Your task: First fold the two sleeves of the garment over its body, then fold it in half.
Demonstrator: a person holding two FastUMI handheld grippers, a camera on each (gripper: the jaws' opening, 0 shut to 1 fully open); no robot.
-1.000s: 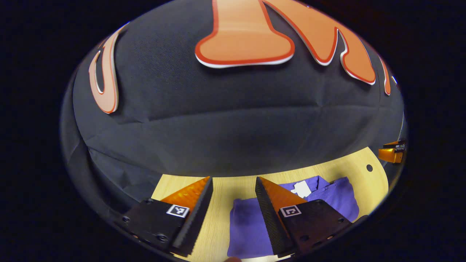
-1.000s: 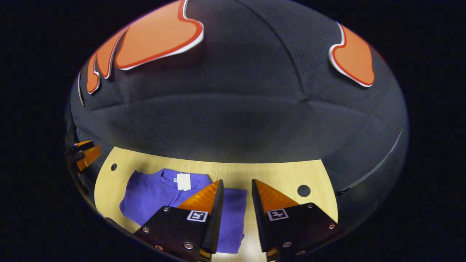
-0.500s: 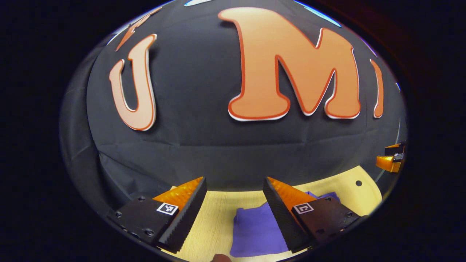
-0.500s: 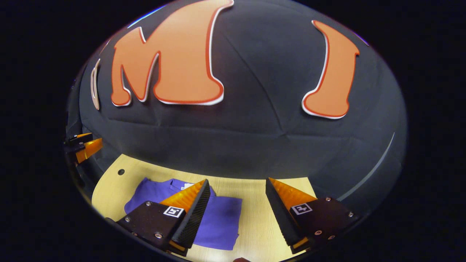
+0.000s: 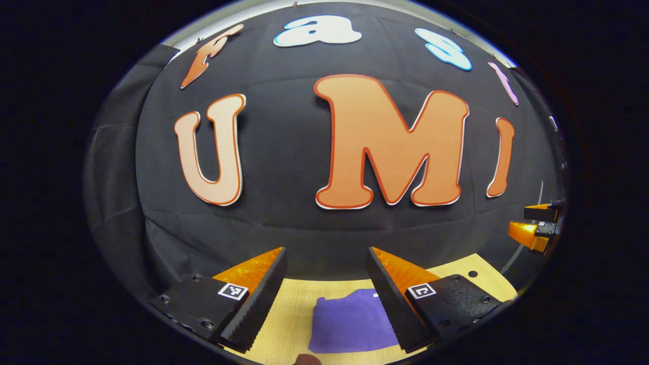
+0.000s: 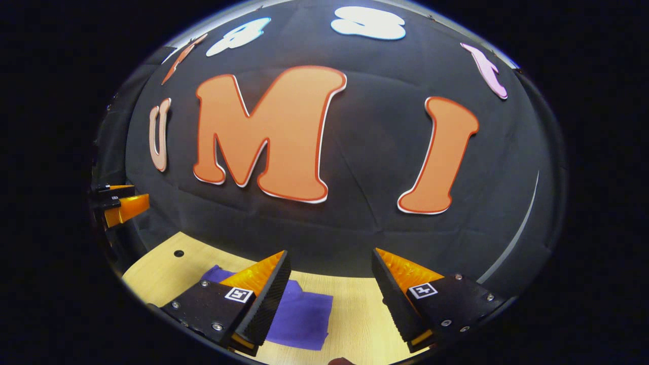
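Observation:
The purple garment [image 5: 350,324] lies folded flat on the light wooden table [image 5: 294,309], low in the left gripper view. My left gripper [image 5: 327,253] hangs open above it, nothing between its fingers. In the right gripper view the same garment [image 6: 301,317] shows as a purple rectangle partly hidden behind one finger. My right gripper [image 6: 329,256] is open and empty, raised above the table [image 6: 355,304]. The right gripper [image 5: 535,225] also shows far off at the right edge of the left gripper view, and the left gripper [image 6: 119,203] at the left edge of the right gripper view.
The black cloth wall rises right behind the table's far edge. A small round hole [image 6: 178,253] sits in the tabletop near the left, and another hole [image 5: 472,274] near the right in the left gripper view.
Both grippers have risen and tilted upward, so the garment has slid low in each view. Their jaws opened wider between one second and half a second ago.

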